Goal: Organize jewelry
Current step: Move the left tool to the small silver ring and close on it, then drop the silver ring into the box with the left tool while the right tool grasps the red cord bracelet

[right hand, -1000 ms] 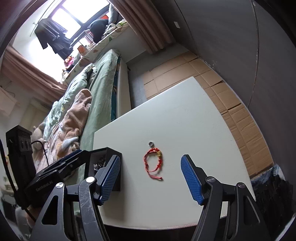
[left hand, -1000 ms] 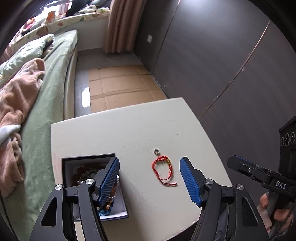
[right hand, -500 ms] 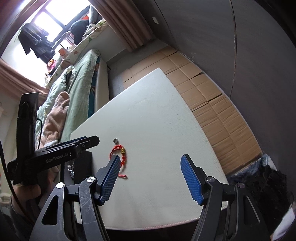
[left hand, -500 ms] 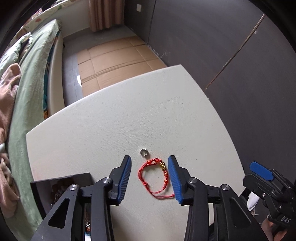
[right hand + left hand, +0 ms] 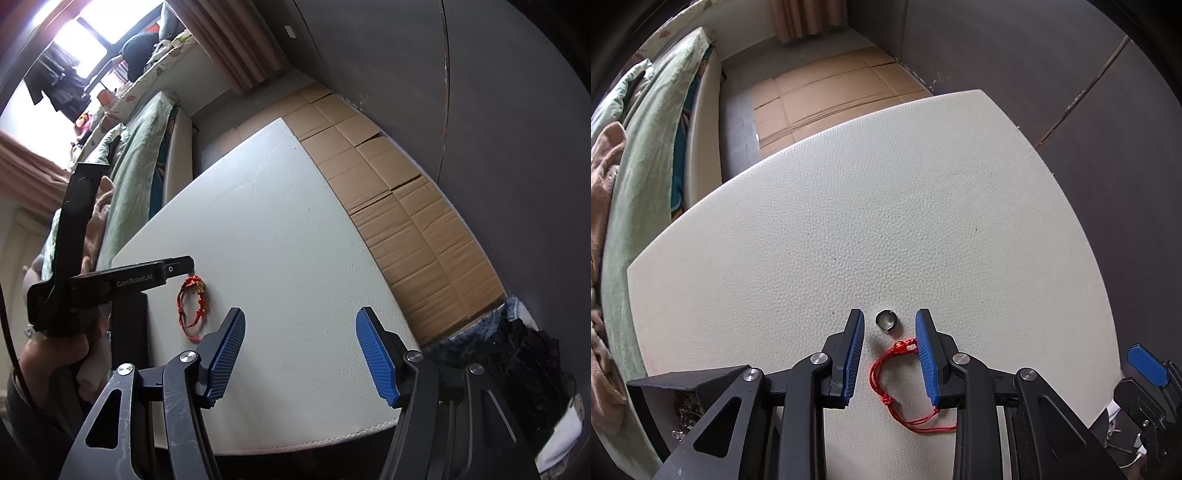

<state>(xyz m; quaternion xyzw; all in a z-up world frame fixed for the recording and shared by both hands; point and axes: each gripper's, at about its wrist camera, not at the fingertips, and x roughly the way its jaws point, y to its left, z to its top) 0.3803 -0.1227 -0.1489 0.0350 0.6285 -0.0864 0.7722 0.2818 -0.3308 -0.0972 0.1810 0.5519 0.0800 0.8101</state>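
A small silver ring (image 5: 886,319) lies on the white table (image 5: 871,221). A red cord bracelet (image 5: 899,380) with gold beads lies just behind it, toward me. My left gripper (image 5: 889,322) is low over the table, partly closed, its blue fingers on either side of the ring and apart from it. The right finger covers part of the bracelet. In the right wrist view the bracelet (image 5: 192,301) lies under the left gripper's tip (image 5: 173,269); the ring is hidden there. My right gripper (image 5: 300,332) is open and empty over the table's near edge.
A black jewelry box (image 5: 683,391) with trinkets inside stands at the table's near left corner. A bed with green bedding (image 5: 646,147) runs along the left. Cardboard sheets (image 5: 402,206) cover the floor beyond the table. A dark wall stands to the right.
My left gripper moved forward and down from over the bracelet to around the ring, and its jaws narrowed. My right gripper drifted right and stayed open.
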